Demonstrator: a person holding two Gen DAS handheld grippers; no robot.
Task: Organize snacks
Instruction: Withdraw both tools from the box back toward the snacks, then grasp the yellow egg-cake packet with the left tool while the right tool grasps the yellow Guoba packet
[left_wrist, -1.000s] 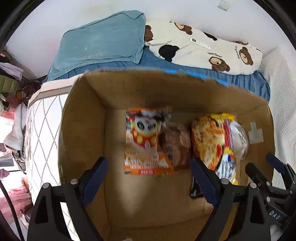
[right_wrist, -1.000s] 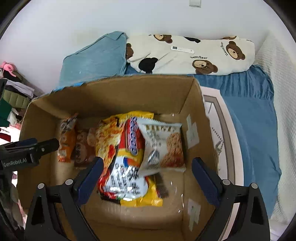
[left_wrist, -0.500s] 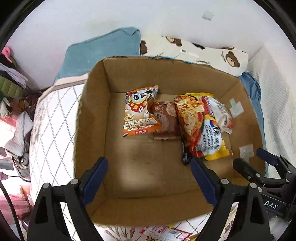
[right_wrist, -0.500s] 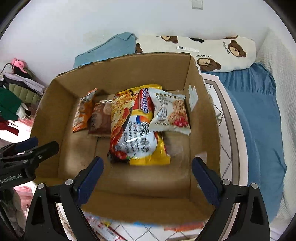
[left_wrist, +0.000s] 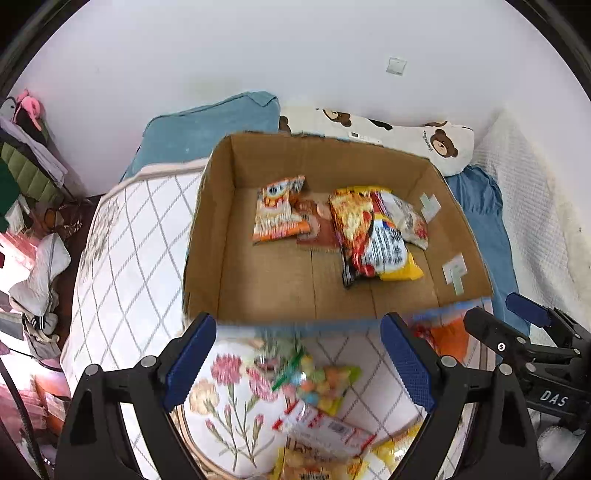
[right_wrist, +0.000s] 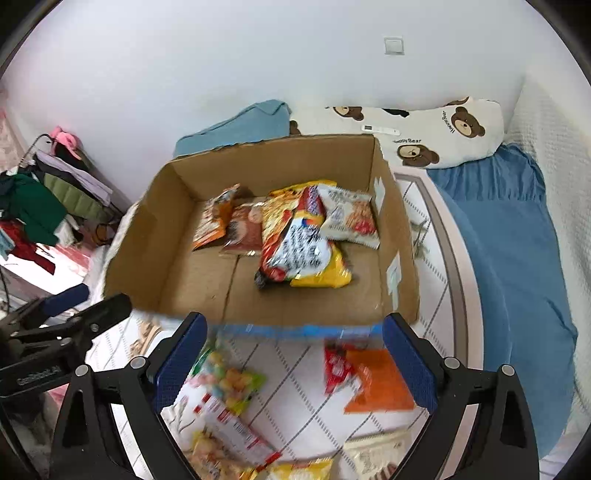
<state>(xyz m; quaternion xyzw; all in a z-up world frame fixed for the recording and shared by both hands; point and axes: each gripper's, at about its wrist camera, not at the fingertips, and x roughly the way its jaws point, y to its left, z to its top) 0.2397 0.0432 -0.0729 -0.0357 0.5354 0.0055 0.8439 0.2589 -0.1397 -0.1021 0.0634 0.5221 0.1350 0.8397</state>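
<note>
Both empty grippers, left (left_wrist: 299, 363) and right (right_wrist: 295, 363), gape; right's body reads "DAS".

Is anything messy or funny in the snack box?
A bit. In the box the big noodle bag lies crooked, on top of the cracker pack. The orange pack leans askew. Nothing looks spilled or torn.

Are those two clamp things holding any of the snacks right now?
No. The left hand-held gripper and right hand-held gripper are both open and empty.
</note>
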